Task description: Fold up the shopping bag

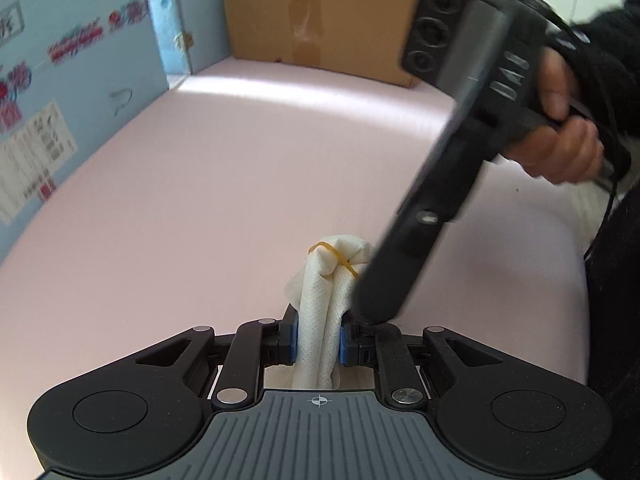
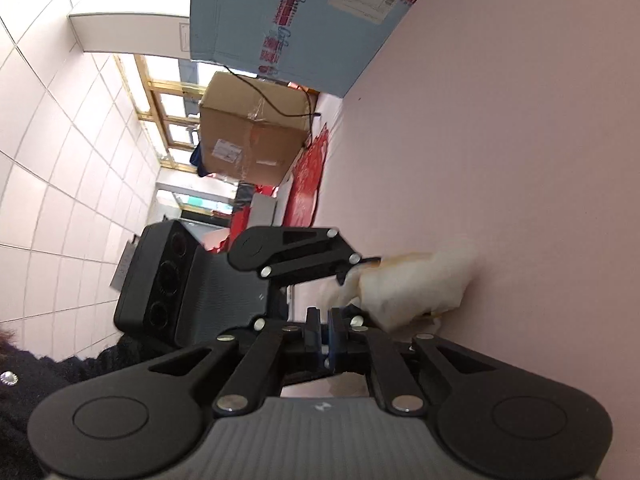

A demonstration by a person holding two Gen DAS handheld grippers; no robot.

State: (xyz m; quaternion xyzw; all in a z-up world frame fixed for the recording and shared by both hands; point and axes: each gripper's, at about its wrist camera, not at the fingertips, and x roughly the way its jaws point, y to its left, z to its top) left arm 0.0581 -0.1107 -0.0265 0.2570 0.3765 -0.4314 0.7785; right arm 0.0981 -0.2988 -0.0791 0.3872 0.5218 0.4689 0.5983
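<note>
Pinching the bag [image 1: 320, 336] between its 2 blue pads [image 1: 293, 340], the left gripper [image 1: 318, 342] points steeply down at the pink table [image 1: 200, 184]. The bag is white non-woven fabric, rolled into a narrow bundle that stands up between the fingers, its far end resting on or just above the table; contact cannot be confirmed. A yellow rubber band [image 1: 334, 256] loops around the bundle near that far end.

Just beyond, in the left wrist view, the right gripper [image 1: 376, 312] comes in from the upper right, its black body slanting down so that its tip sits beside the bag's right edge, close to the left gripper's right finger. Its fingers are hidden there by its own body. A hand [image 1: 560, 140] grips its handle, with a dark sleeve [image 1: 600, 52] behind.

The right wrist view is rolled about a quarter turn, with the table running up the right side. Its 2 pads [image 2: 332, 332] are pressed together with nothing visible between them. Ahead of them lies the bag [image 2: 416, 284], blurred, held by the left gripper [image 2: 348, 276], whose linkage reaches in from the left.

Farther off, a brown cardboard box [image 1: 320, 20] stands at the table's far edge, and a blue printed box [image 1: 80, 60] borders its left side.
</note>
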